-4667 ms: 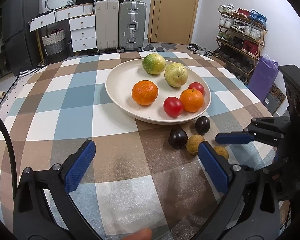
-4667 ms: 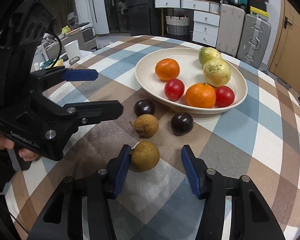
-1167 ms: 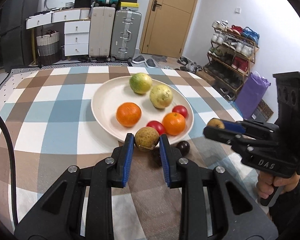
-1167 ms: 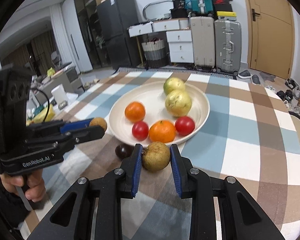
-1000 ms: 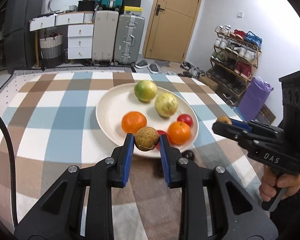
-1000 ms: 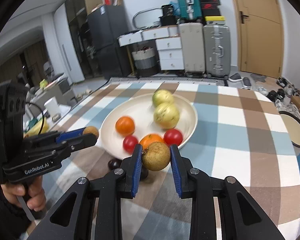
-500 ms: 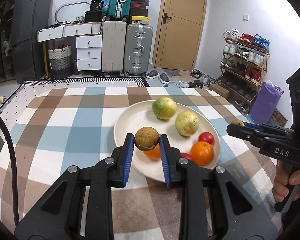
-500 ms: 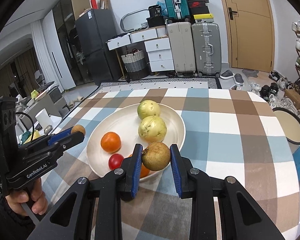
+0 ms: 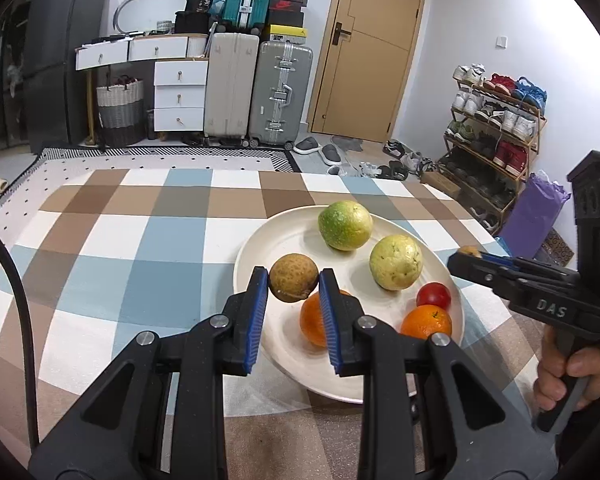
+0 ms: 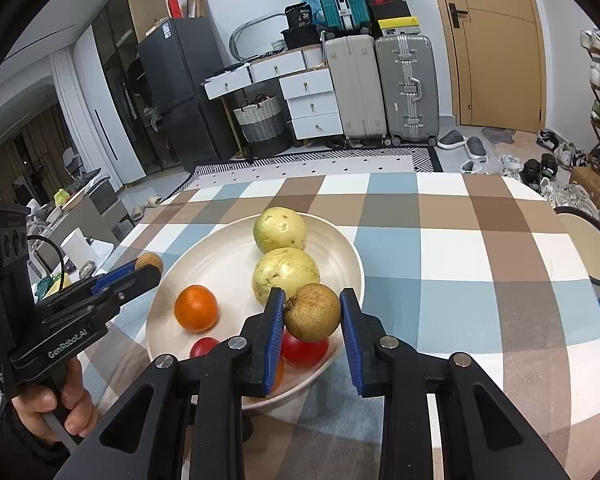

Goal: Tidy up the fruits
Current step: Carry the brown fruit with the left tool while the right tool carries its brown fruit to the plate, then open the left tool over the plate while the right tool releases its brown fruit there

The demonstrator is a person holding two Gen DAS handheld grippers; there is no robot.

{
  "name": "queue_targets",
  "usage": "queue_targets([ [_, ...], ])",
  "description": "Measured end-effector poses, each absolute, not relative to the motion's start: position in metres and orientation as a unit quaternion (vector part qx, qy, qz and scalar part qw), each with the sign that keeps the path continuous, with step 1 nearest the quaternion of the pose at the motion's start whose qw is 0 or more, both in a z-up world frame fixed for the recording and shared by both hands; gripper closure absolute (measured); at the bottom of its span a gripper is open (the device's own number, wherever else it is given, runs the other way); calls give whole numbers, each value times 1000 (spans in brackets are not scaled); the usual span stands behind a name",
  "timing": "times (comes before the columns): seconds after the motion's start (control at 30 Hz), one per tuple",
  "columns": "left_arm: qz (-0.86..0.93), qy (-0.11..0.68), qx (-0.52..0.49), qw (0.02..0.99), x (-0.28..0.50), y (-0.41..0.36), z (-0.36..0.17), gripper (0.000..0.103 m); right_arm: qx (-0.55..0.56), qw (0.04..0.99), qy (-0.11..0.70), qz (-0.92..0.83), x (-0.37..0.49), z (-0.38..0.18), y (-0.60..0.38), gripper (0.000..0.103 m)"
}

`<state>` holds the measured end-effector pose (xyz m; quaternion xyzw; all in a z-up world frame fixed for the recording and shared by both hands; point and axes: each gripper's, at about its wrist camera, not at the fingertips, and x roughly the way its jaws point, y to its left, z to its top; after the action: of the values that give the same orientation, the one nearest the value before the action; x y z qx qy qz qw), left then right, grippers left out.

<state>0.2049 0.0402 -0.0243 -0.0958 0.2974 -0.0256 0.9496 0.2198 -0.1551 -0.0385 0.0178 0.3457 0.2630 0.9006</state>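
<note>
My left gripper (image 9: 293, 285) is shut on a brown round fruit (image 9: 293, 283) and holds it above the near left part of the cream plate (image 9: 252, 252). My right gripper (image 10: 312, 318) is shut on a second brown fruit (image 10: 313, 318) above the plate's near right rim (image 10: 352, 256). The plate holds a green citrus (image 9: 345, 225), a yellow guava (image 9: 396, 262), two oranges (image 9: 426, 321) and red tomatoes (image 9: 433, 295). The right gripper (image 9: 470, 256) shows at the right of the left wrist view; the left gripper (image 10: 148, 264) shows at the left of the right wrist view.
The plate sits on a checked tablecloth (image 9: 140, 248) on a round table. A dark-rimmed bowl (image 10: 588, 248) is beyond the table's right edge. Suitcases (image 9: 256, 92), drawers and a shoe rack (image 9: 496, 120) stand behind the table.
Both grippers have lifted their brown fruits off the table in front of the plate and carried them up and forward over the plate. The two dark fruits have dropped out of view.
</note>
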Motion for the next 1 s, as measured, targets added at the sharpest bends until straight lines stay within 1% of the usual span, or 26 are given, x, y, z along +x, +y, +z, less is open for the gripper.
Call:
queue_targets([
  [0.3,-29,311,-98,945,213,39,-30,80,20,898,358,257,234,-50,-153,75],
  [0.67,-28,314,-99,944,215,39,-31,80,11,897,361,254,234,-50,-148,75],
  [0.7,-27,313,-100,944,214,39,-31,80,11,898,360,254,234,-50,-147,74],
  [0.77,-26,311,-102,945,213,40,-30,80,11,899,358,253,232,-49,-148,65],
  [0.83,-25,310,-102,945,212,41,-29,80,14,900,353,256,229,-47,-151,63],
  [0.93,-19,308,-101,946,210,42,-28,80,12,903,347,254,224,-44,-155,62],
  [1.0,-15,304,-101,947,209,43,-27,79,10,903,347,253,221,-43,-158,58],
])
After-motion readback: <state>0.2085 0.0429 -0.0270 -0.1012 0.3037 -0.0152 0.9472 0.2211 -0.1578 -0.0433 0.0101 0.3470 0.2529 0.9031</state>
